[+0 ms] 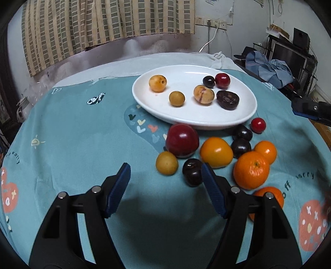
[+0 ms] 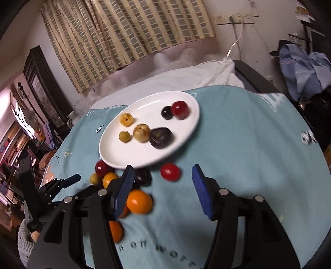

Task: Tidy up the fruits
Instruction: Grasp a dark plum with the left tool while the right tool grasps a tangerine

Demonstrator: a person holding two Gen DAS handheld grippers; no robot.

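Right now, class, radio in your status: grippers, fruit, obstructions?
Left gripper open, empty. Right gripper open, empty. Six fruits on white plate; rest loose on cloth. Nothing blocking.

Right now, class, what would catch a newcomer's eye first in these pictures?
The white oval plate at the middle of the teal cloth, holding six small fruits. Just in front of it, a loose cluster of fruit, brightest the mandarin and the big red plum.

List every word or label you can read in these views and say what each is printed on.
"worry" on the teal cloth, near its left edge; the letters before it are cut off.
"off worry" on the same cloth, right side.
"off worr", blurred, on the cloth below the right gripper.
Papers on the wall: too small to read.
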